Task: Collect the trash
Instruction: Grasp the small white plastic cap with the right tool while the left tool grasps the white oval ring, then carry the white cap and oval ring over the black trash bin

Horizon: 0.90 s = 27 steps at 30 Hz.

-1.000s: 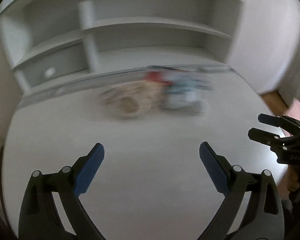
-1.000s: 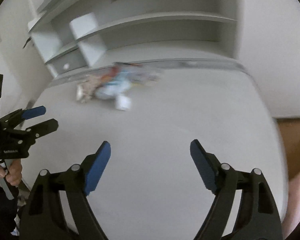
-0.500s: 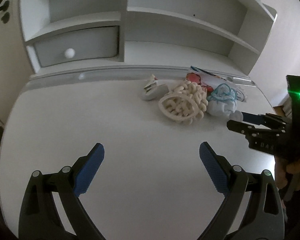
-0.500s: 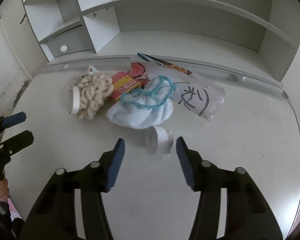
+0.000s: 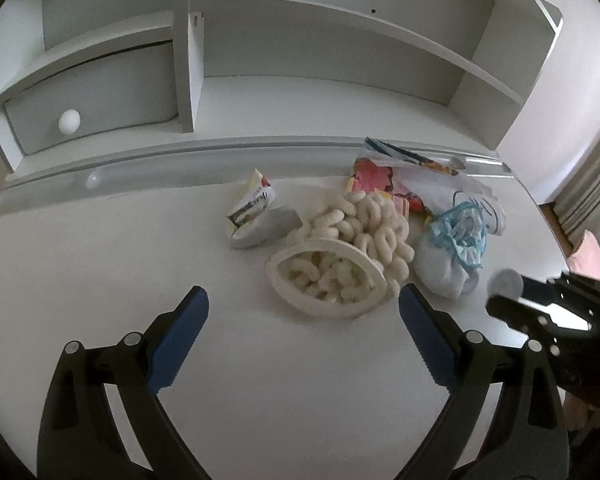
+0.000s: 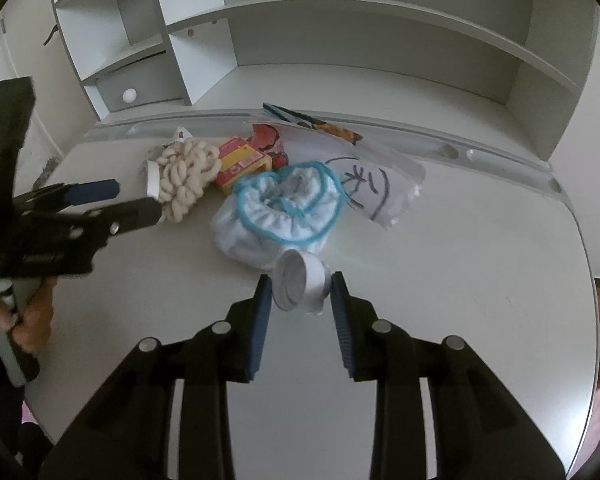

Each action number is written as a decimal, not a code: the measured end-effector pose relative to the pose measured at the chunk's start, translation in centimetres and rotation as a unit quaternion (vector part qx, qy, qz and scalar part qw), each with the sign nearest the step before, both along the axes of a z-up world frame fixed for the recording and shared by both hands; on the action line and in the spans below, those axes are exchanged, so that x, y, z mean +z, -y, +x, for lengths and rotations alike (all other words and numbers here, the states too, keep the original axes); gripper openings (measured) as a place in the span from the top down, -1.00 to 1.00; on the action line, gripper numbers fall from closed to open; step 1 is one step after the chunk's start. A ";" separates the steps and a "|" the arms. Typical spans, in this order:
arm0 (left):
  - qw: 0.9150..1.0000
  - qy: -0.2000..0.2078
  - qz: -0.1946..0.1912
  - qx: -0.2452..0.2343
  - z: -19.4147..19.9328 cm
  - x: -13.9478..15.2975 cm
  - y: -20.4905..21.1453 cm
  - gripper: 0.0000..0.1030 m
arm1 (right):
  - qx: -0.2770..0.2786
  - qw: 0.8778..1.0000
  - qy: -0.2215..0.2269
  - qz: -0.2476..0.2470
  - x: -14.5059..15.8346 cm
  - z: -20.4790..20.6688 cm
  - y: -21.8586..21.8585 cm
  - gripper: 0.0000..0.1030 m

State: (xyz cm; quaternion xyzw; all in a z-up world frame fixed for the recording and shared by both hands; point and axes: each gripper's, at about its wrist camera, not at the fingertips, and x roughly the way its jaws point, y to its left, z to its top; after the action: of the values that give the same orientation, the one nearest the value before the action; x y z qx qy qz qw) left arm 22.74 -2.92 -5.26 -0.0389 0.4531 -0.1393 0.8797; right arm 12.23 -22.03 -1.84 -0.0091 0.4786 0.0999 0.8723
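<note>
A white desk [image 6: 480, 280] backed by a white shelf unit [image 6: 340, 32] with a small drawer [image 5: 92, 96] carries a heap of litter.

The right tongs [image 6: 299, 300] have narrowed since half a second ago and now flank a small white tape roll [image 6: 300, 280], one pad on each side of it; whether the pads actually press it cannot be told. Earlier the roll lay ahead of their tips with the jaws wider. Just beyond the roll sits a crumpled white-and-blue shoe cover [image 6: 280, 208], touching it. Past that lies a clear plastic bag with dark scribbles [image 6: 372, 188], and to the left of the shoe cover a yellow-and-red carton [image 6: 242, 164] and a cream woven basket [image 6: 184, 180] on its side.

The left tongs [image 5: 300, 344] are spread wide and hold nothing. They have come closer to the heap: the basket [image 5: 332, 280] now lies just ahead, between their tips, its opening facing them. Beyond it to the left is a crushed wrapper [image 5: 252, 212]; to the right, the shoe cover [image 5: 448, 256] and the red packaging [image 5: 380, 184]. At the far right edge the right tongs [image 5: 508, 296] show with the tape roll [image 5: 505, 282] at their tips.
</note>
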 end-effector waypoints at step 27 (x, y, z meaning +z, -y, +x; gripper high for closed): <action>0.998 0.030 0.012 -0.060 -7.6 4.5 4.4 -0.10 | -0.048 0.999 0.009 0.019 1.8 -7.0 4.7 0.41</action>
State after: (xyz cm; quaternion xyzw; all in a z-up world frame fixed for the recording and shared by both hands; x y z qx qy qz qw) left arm 15.14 -7.34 -0.74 0.0025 0.4300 -0.1876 0.8831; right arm 5.20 -26.74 -0.05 0.0297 0.4683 0.0675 0.8805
